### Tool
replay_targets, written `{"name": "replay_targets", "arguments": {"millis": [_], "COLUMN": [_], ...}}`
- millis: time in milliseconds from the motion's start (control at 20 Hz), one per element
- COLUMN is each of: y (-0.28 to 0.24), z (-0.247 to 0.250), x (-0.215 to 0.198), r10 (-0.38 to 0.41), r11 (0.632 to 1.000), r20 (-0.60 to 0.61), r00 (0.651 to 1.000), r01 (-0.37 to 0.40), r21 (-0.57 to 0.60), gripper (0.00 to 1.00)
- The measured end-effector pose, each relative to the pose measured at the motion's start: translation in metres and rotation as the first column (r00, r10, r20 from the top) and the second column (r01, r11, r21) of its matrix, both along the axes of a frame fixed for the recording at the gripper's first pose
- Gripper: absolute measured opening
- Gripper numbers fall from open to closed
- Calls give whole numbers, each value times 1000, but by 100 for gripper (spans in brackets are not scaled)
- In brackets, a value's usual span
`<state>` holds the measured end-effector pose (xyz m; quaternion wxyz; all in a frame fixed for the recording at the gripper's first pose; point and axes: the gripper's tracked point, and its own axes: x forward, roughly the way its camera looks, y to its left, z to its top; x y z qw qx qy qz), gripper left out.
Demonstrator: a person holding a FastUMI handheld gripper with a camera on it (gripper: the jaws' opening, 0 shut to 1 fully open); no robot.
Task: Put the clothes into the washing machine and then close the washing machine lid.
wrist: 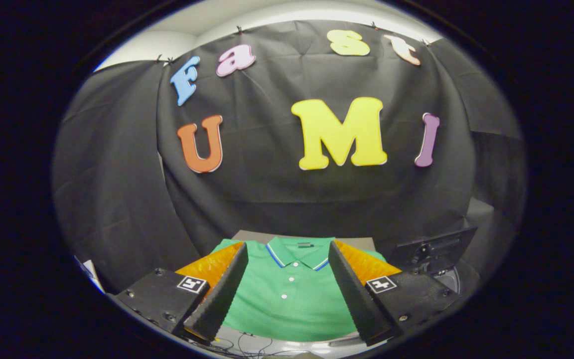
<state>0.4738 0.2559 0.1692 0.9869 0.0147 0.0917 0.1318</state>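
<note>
In the gripper view the tongs stand wide apart and empty over a flat green cotton polo shirt with white buttons at six o'clock on the pale bench. The dark washing machine lid stands raised at four o'clock. I judge the pickup not yet begun; next, lower and pinch the cloth.

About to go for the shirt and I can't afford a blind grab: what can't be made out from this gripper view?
- Green polo shirt: sleeves and sides hidden behind the open gripper's fingers; hem not clear.
- Dark hinged panel beyond the right finger: possibly the washing machine lid, but too little shows to tell.
- Washer opening: hidden behind the right finger.
- Thin cables under the shirt's hem: their ends are cut off.
</note>
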Motion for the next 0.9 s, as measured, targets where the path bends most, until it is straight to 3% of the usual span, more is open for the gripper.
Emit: {"name": "replay_targets", "arguments": {"millis": [200, 500, 900], "y": [11, 12, 13], "z": [-46, -109, -117], "x": [33, 56, 64], "r10": [-35, -124, -157], "r11": [998, 987, 981], "r20": [-154, -337, -342], "r00": [987, 933, 927], "r01": [27, 81, 107], "r21": [-54, -138, -159], "gripper": [100, 100, 100]}}
